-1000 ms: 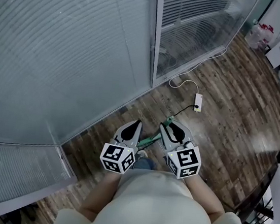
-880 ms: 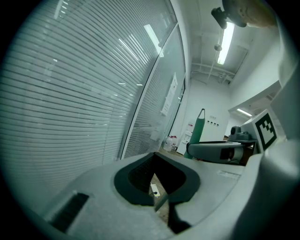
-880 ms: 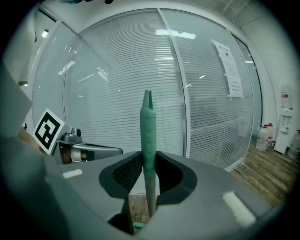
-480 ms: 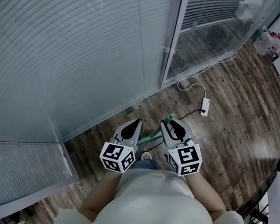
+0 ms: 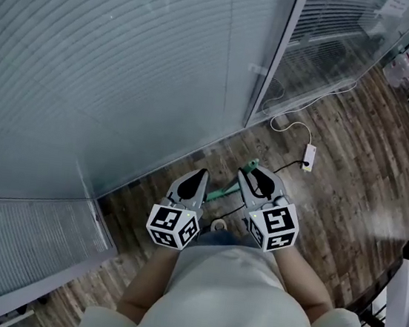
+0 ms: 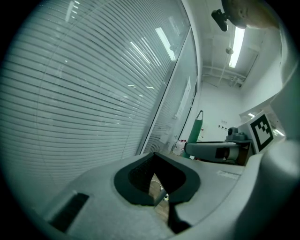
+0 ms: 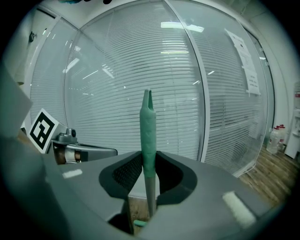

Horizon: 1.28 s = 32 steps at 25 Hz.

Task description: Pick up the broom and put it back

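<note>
The broom's green handle (image 7: 147,136) stands upright between the jaws of my right gripper (image 7: 149,187), which is shut on it. In the head view the handle (image 5: 219,193) slants across the gap between both grippers, and its tip (image 5: 251,163) pokes out beside the right gripper (image 5: 254,174). The broom head is hidden under my body. My left gripper (image 5: 201,175) is alongside at the same height, its jaws together with nothing in them. From the left gripper (image 6: 159,197) view, the handle (image 6: 198,126) rises beyond the right gripper (image 6: 220,150).
A glass partition (image 5: 126,74) with blinds runs close in front, with a metal door post (image 5: 273,71). A white power strip (image 5: 308,156) and its cable lie on the wood floor (image 5: 351,186). Water bottles (image 5: 402,69) stand at the far right.
Both grippers have travelled together along the glass wall with the broom. The door post and power strip have slid to the right in the head view. The grip is unchanged.
</note>
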Available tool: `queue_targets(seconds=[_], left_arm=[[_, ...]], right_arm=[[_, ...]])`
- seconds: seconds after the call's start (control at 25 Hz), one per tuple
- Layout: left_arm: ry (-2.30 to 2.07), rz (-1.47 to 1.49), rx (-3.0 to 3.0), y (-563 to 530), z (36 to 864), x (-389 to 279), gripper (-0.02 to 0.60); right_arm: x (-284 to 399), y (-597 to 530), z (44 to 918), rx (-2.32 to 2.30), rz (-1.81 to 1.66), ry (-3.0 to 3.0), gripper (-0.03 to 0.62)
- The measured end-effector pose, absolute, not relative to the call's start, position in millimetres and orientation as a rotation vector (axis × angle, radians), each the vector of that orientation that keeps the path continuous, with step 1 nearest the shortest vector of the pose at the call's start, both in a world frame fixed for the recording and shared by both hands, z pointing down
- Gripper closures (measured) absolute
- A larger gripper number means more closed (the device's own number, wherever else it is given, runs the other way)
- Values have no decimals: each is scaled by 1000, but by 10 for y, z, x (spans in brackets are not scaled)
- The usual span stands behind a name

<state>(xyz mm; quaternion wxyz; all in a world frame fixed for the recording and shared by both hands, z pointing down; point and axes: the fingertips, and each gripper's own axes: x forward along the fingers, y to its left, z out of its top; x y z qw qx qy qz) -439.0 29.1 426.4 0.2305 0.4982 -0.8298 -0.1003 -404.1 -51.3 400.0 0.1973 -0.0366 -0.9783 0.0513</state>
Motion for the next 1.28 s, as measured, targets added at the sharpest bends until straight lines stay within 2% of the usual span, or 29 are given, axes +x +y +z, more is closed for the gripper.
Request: queue_targets(seconds=[0.56,1.28], left_arm=[[-2352,-319,1224,508,4445,-4706,578],[-2412,-387,1005,636,4887,-5313,578]], right_arm=[[-4598,-431,4071,-211,103,-2735,496],[-5297,-508,4691,-369,82,-2619,496]])
